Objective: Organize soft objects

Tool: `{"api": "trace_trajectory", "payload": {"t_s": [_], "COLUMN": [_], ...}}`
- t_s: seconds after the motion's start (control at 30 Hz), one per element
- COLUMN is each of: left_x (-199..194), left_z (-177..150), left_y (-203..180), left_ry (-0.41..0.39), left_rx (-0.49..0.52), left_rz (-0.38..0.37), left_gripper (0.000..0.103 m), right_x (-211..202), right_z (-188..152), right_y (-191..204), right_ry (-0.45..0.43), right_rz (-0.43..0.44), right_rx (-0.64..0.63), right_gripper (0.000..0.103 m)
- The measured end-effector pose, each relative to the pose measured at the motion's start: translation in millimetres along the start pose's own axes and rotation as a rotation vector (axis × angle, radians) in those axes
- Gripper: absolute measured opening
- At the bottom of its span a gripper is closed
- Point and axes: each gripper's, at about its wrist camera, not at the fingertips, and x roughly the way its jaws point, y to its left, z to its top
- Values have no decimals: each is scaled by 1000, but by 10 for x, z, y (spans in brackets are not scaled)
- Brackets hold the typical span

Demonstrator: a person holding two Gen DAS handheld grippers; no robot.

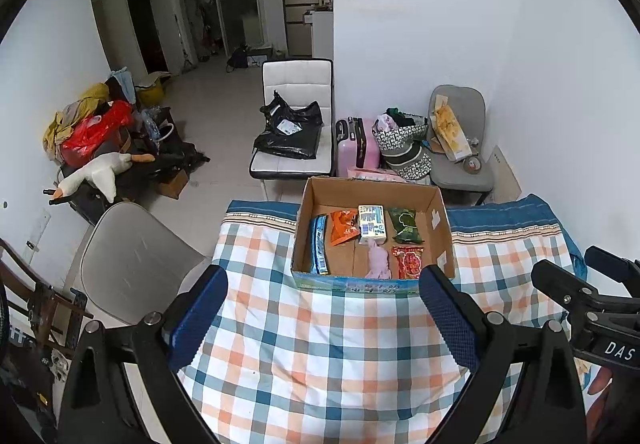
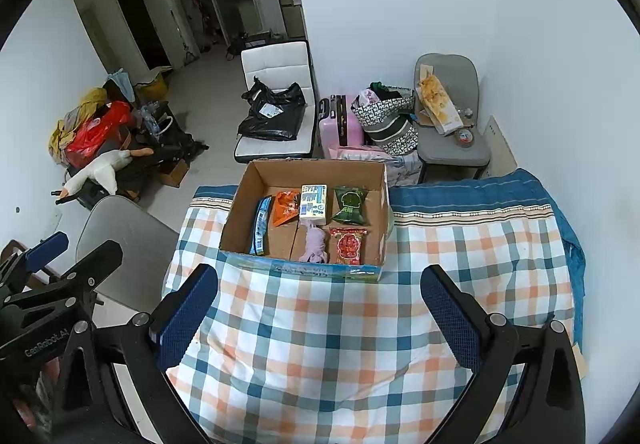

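An open cardboard box stands at the far edge of the checked cloth. Inside it lie a blue packet, an orange packet, a white tissue pack, a green packet, a red packet and a lilac soft cloth. My left gripper and right gripper are both open and empty, held over the cloth in front of the box.
A grey chair stands left of the table. Behind the box are a white chair with a black bag, a pink suitcase, patterned bags and another grey chair. A pile with a plush goose lies far left.
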Motion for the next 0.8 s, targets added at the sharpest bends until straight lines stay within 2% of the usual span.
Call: {"api": "trace_trajectory", "payload": {"t_s": [0.8], "left_x": [-118], "left_z": [-49], "left_y": [15], "left_ry": [-9], "left_rx": [4], "left_rz": [0], "left_gripper": [98], "right_x": [-227], "right_z": [69], "right_y": [-5], "right_ry": [-27], "right_rz": [-5], "right_rx": [-6], "right_gripper": [103]}}
